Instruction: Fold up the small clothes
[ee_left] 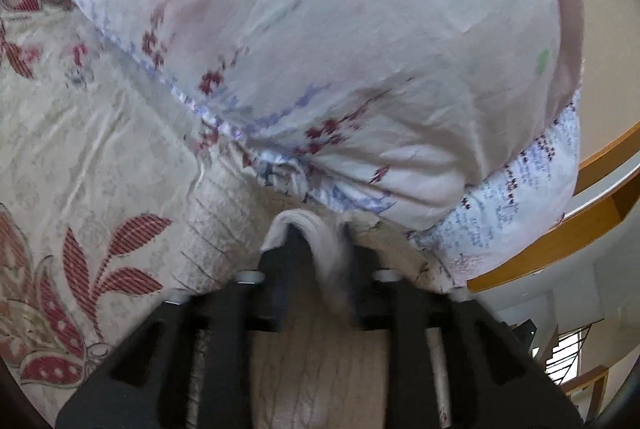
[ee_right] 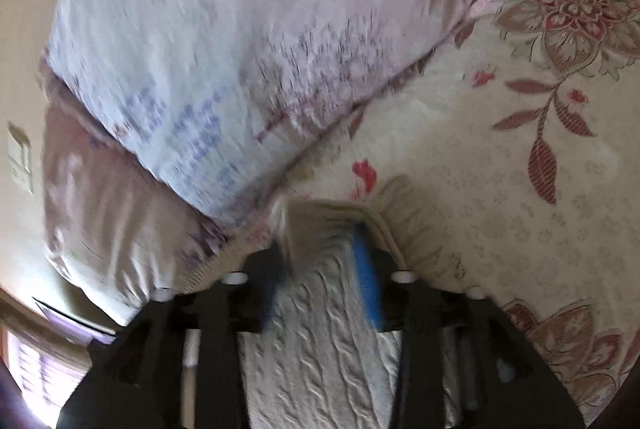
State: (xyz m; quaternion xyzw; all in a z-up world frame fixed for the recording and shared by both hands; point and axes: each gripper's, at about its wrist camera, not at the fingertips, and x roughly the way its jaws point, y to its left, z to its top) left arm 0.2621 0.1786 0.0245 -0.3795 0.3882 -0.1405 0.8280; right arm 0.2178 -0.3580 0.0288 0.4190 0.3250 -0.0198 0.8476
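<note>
On a bed spread with a cream bedsheet point(ee_left: 100, 149) printed with red flowers and leaves, a small cable-knit garment point(ee_right: 320, 349) in off-white lies at the near edge of both wrist views, directly under the two tools. In the left wrist view the left tongs point(ee_left: 320, 249) stand partly apart, and a blurred fold of the garment's pale edge point(ee_left: 316, 241) rises between the black fingers; the blur hides whether the pads press on it. In the right wrist view the right tongs point(ee_right: 324, 257) also stand partly apart, one finger carrying a blue pad point(ee_right: 366, 277), with a ribbed hem of the knit standing up between the fingers; again the smear does not show whether the cloth is pinched or merely lies between them.

Just beyond the garment, a large pillow point(ee_left: 340, 49) in a pale cover with small red and blue printed marks and a green spot fills the far half of each view. A second pillow point(ee_left: 520, 197) with tiny dark print lies under it at the right of the left view. A wooden bed frame point(ee_left: 560, 241) curves along the right edge there.
</note>
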